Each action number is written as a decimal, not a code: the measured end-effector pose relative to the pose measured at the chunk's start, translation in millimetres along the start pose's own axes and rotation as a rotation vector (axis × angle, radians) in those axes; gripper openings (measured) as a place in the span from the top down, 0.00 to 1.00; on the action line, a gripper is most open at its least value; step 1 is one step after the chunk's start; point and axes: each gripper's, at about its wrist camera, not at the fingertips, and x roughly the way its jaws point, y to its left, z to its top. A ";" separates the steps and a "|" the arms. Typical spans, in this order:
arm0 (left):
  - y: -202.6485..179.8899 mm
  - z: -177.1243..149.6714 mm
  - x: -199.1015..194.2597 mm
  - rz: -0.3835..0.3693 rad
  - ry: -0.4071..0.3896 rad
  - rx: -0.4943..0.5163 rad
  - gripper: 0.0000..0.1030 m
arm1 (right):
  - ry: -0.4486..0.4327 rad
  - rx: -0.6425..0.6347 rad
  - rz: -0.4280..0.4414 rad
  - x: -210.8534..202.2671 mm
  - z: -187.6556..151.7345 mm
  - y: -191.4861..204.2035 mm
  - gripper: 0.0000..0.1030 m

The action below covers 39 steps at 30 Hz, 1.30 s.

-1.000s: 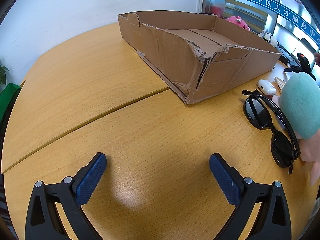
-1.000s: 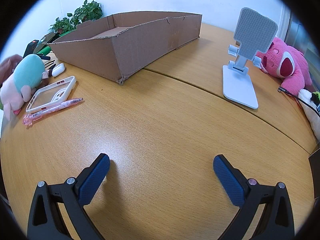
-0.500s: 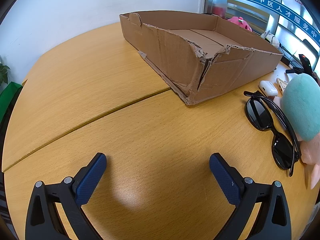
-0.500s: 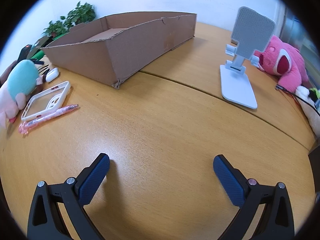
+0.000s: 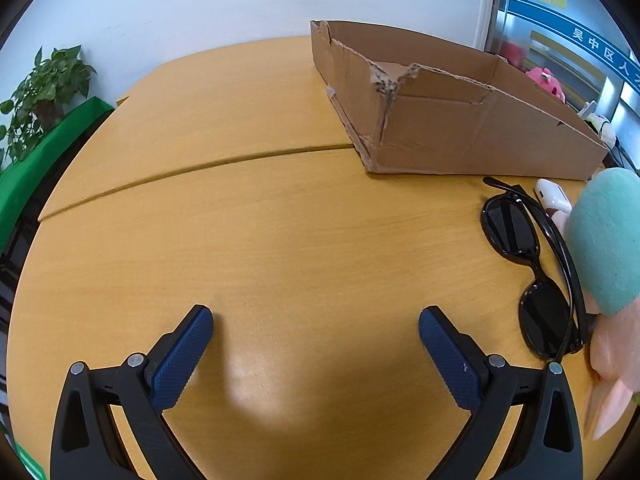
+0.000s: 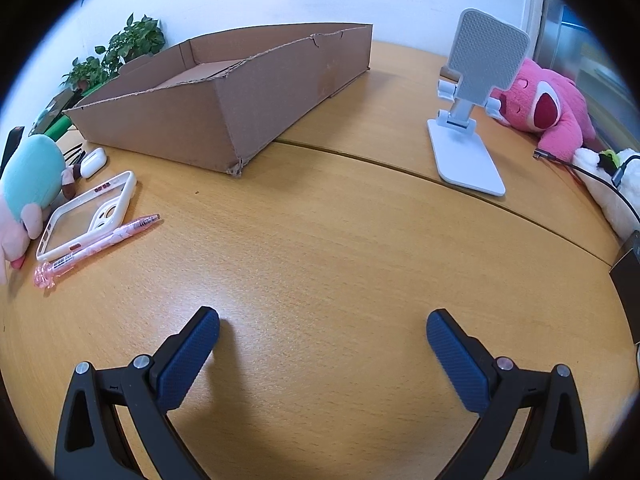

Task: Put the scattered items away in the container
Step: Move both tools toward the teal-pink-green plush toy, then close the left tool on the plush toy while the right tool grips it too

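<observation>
Left wrist: left gripper (image 5: 316, 334) hovers over table (image 5: 280, 240) (fingers (image 5: 182, 356) spread).

In the left wrist view the teal and pink plush toy (image 5: 608, 240) runs off the right edge, so its full shape cannot be told, and it covers the far arm of the black sunglasses (image 5: 532, 272) and part of the white earbud case (image 5: 552, 196). The near wall of the cardboard box (image 5: 460, 136) hides most of its floor. Behind the box, the pink object (image 5: 546, 80) and the small white thing (image 5: 600, 126) are too small to identify. In the right wrist view the same plush toy (image 6: 28, 184) is cut by the left edge, and the dark items (image 6: 74, 152) beside it are half hidden. The black block (image 6: 630, 268) at the right edge is cropped.
</observation>
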 end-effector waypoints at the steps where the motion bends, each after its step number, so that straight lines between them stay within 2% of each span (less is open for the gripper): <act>1: -2.9 -0.3 -0.4 0.000 0.000 -0.001 0.00 | 0.000 0.000 0.000 0.0 0.1 -0.1 0.00; 6: -17.1 -3.1 -3.0 -0.009 0.000 0.014 0.00 | 0.000 0.005 -0.007 0.5 0.4 0.0 0.00; 9: -24.0 -6.5 -11.3 0.002 0.001 -0.019 0.00 | -0.001 0.055 -0.049 0.2 0.9 2.5 0.01; 12: -39.5 0.9 -47.9 -0.042 -0.083 -0.029 0.00 | -0.015 0.124 -0.120 -8.7 5.3 15.6 0.01; 15: -62.7 20.9 -98.3 -0.116 -0.189 -0.010 0.00 | -0.140 0.143 -0.086 -49.2 21.5 51.0 0.01; 18: -87.9 44.8 -132.5 -0.213 -0.241 -0.005 0.00 | -0.317 0.143 -0.028 -102.8 43.2 98.0 0.00; 22: -119.3 69.0 -142.8 -0.315 -0.224 -0.024 0.00 | -0.496 0.222 0.086 -155.9 61.0 148.3 0.00; 25: -143.0 77.4 -135.1 -0.376 -0.182 -0.005 0.00 | -0.557 0.259 0.137 -173.4 66.4 180.7 0.00; 27: -154.5 79.2 -122.6 -0.377 -0.139 0.003 0.00 | -0.553 0.241 0.148 -174.3 67.5 203.4 0.01; 30: -167.3 81.2 -95.0 -0.389 -0.064 0.009 0.00 | -0.500 0.214 0.217 -160.1 63.9 236.6 0.01; 33: -172.4 78.1 -63.4 -0.387 0.015 -0.007 0.00 | -0.382 0.203 0.295 -125.5 55.6 267.2 0.01; 36: -175.2 72.4 -42.0 -0.381 0.076 -0.015 0.02 | -0.254 0.211 0.328 -84.6 46.1 286.0 0.01; 39: -177.9 66.3 -29.6 -0.374 0.121 -0.002 0.05 | -0.176 0.265 0.348 -55.9 43.2 290.9 0.01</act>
